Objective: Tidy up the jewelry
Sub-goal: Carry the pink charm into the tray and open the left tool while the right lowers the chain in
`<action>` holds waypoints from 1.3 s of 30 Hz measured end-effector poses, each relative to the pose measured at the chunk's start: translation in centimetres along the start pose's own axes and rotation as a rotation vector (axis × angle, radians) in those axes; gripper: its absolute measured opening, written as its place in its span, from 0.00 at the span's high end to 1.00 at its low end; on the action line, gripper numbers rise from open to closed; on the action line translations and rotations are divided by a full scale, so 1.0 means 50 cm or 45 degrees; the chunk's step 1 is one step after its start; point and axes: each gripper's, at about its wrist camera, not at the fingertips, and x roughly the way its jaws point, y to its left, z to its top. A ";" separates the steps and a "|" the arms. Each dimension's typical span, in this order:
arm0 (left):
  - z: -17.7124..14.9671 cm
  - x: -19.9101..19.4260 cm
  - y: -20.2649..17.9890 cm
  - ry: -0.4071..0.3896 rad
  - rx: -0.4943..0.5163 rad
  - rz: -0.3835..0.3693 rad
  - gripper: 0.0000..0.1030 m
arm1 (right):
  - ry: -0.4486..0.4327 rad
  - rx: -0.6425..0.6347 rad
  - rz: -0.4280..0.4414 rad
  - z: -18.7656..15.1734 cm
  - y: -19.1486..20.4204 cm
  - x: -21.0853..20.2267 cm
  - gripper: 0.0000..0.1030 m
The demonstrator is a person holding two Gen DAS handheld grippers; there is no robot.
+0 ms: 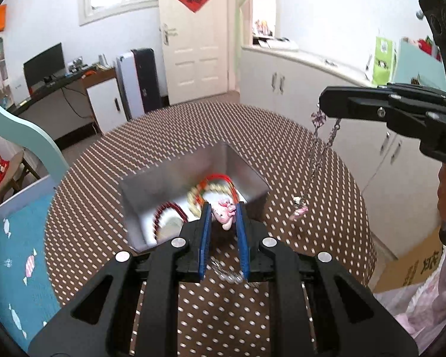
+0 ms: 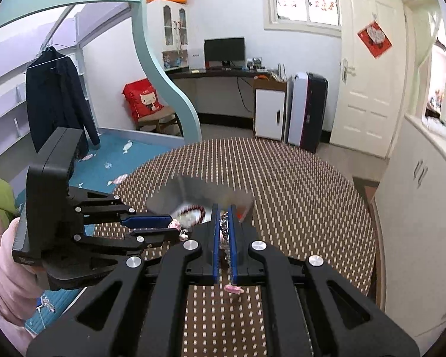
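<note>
Holding one chain (image 1: 318, 160) each: two claws (tin (image 1: 246, 166) below).

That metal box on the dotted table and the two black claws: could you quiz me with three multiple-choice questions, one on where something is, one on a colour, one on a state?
1. Where does the red bead strand lie?
A. inside the metal box
B. on the floor
C. on the door handle

2. What colour are the pads lining the claw fingers?
A. yellow
B. blue
C. white

3. What is the right gripper doing?
A. standing wide open
B. lying flat on the table
C. pinching a silver chain that dangles

Answers:
1 A, the red bead strand curves inside the metal box.
2 B, the pads are blue.
3 C, the right gripper is shut on the silver chain.
</note>
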 end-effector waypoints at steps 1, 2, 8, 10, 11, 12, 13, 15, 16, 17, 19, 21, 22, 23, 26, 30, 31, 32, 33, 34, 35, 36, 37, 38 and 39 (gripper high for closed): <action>0.013 -0.004 0.010 -0.013 -0.009 0.006 0.85 | -0.015 -0.017 0.000 0.014 0.003 -0.001 0.96; 0.024 -0.008 0.019 -0.027 -0.015 0.010 0.85 | -0.030 -0.032 0.001 0.030 0.006 -0.003 0.96; 0.058 -0.021 0.061 -0.065 -0.061 0.042 0.85 | -0.103 -0.093 0.005 0.097 0.023 0.001 0.96; 0.066 -0.016 0.074 -0.067 -0.082 0.039 0.85 | -0.108 -0.102 0.014 0.109 0.026 0.012 0.96; 0.066 -0.014 0.078 -0.064 -0.089 0.041 0.85 | -0.106 -0.108 0.018 0.112 0.027 0.020 0.96; 0.065 -0.011 0.081 -0.060 -0.095 0.043 0.85 | -0.102 -0.111 0.018 0.111 0.028 0.026 0.96; 0.062 -0.007 0.085 -0.053 -0.104 0.040 0.85 | -0.092 -0.113 0.020 0.111 0.029 0.037 0.96; 0.058 0.004 0.092 -0.037 -0.122 0.033 0.84 | -0.061 -0.113 0.031 0.106 0.030 0.061 0.96; 0.055 0.012 0.096 -0.028 -0.129 0.029 0.84 | -0.045 -0.111 0.037 0.102 0.030 0.072 0.96; 0.053 0.022 0.100 -0.018 -0.136 0.028 0.84 | -0.023 -0.107 0.040 0.097 0.029 0.085 0.96; 0.048 0.037 0.115 0.009 -0.156 0.031 0.84 | 0.013 -0.100 0.050 0.087 0.030 0.104 0.95; 0.042 0.044 0.121 0.029 -0.175 0.045 0.83 | 0.047 -0.090 0.036 0.080 0.032 0.121 0.95; 0.040 0.045 0.123 0.029 -0.176 0.043 0.83 | 0.051 -0.088 0.030 0.079 0.031 0.123 0.95; 0.038 0.044 0.124 0.030 -0.179 0.046 0.83 | 0.057 -0.080 0.036 0.078 0.029 0.124 0.95; 0.033 0.040 0.129 0.031 -0.193 0.060 0.83 | 0.055 -0.079 0.036 0.077 0.030 0.119 0.95; 0.024 0.030 0.133 0.030 -0.209 0.074 0.75 | 0.059 -0.066 0.032 0.071 0.024 0.112 0.95; 0.023 0.028 0.134 0.029 -0.211 0.075 0.75 | 0.062 -0.061 0.030 0.068 0.022 0.111 0.95; 0.023 0.026 0.136 0.030 -0.212 0.077 0.75 | 0.066 -0.055 0.031 0.065 0.021 0.111 0.95; 0.022 0.025 0.136 0.032 -0.212 0.080 0.75 | 0.070 -0.051 0.031 0.063 0.020 0.111 0.94; 0.021 0.024 0.136 0.033 -0.212 0.081 0.75 | 0.073 -0.047 0.030 0.061 0.020 0.110 0.94; 0.018 0.022 0.136 0.036 -0.214 0.086 0.75 | 0.074 -0.044 0.030 0.060 0.021 0.109 0.94; 0.016 0.019 0.135 0.038 -0.216 0.091 0.75 | 0.076 -0.037 0.032 0.056 0.021 0.107 0.94; 0.015 0.017 0.136 0.039 -0.217 0.093 0.75 | 0.076 -0.034 0.033 0.055 0.022 0.105 0.93; 0.013 0.014 0.133 0.039 -0.217 0.094 0.73 | 0.078 -0.030 0.032 0.050 0.022 0.102 0.93; 0.011 0.011 0.129 0.039 -0.217 0.096 0.71 | 0.078 -0.026 0.031 0.048 0.022 0.100 0.91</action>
